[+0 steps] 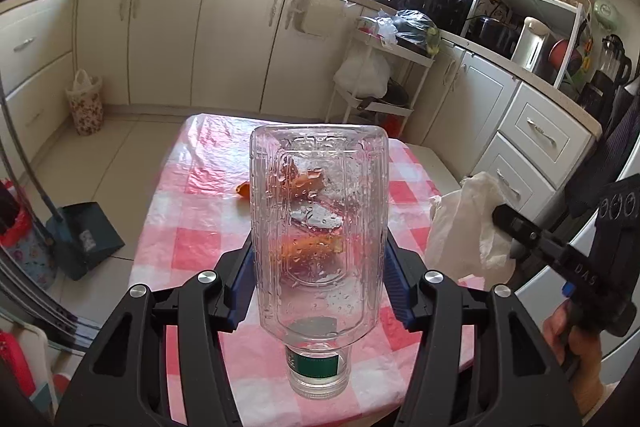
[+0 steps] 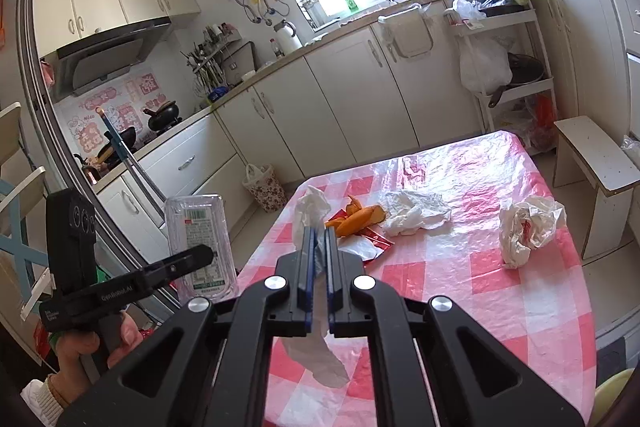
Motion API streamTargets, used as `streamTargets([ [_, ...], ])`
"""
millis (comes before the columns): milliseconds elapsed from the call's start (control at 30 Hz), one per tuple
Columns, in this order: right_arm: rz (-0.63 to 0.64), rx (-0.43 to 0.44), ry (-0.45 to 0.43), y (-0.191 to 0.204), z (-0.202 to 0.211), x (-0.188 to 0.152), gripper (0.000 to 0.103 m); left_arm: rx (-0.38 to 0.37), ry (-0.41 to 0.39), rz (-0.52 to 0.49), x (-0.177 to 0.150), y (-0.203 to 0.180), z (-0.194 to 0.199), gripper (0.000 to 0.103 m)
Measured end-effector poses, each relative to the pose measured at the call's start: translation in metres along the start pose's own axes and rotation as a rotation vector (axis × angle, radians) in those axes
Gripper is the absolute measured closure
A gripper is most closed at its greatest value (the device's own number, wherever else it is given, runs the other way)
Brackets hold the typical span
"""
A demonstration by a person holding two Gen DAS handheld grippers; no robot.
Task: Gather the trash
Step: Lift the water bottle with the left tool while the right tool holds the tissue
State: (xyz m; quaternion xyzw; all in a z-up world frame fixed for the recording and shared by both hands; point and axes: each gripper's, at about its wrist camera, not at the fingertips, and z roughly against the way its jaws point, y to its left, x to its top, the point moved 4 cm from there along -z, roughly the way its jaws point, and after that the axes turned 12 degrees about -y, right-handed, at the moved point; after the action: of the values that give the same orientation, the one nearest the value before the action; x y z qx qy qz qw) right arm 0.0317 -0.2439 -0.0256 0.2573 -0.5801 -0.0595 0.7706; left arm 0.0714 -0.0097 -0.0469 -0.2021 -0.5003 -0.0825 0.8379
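My left gripper (image 1: 320,267) is shut on a clear plastic bottle (image 1: 320,187), wet inside, its green-labelled neck towards the camera. It hangs above the near end of the pink-checked table (image 1: 192,235). The right wrist view shows the same bottle (image 2: 200,227) off the table's left side. My right gripper (image 2: 319,233) is shut on a white tissue (image 2: 310,205), which trails below the fingers. On the table lie orange peels (image 2: 356,217), a red wrapper (image 2: 374,247), a crumpled tissue (image 2: 412,213) and a crumpled white bag (image 2: 528,227).
A floral waste basket (image 2: 266,187) stands on the floor by the cabinets. A blue dustpan (image 1: 84,235) is left of the table, a white stool (image 2: 596,163) is right of it, and a white rack (image 2: 516,75) with bags is beyond.
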Motion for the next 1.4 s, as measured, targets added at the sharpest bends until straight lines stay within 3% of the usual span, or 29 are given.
streamTargets([
  [400,0.058,0.019,0.01,0.021,0.007,-0.013,0.097,0.051,-0.048,-0.054,-0.002,-0.002,0.026,0.05],
  [1400,0.067,0.022,0.028,0.026,0.007,-0.018,0.097,-0.006,-0.069,-0.107,-0.004,-0.016,0.032,0.05],
])
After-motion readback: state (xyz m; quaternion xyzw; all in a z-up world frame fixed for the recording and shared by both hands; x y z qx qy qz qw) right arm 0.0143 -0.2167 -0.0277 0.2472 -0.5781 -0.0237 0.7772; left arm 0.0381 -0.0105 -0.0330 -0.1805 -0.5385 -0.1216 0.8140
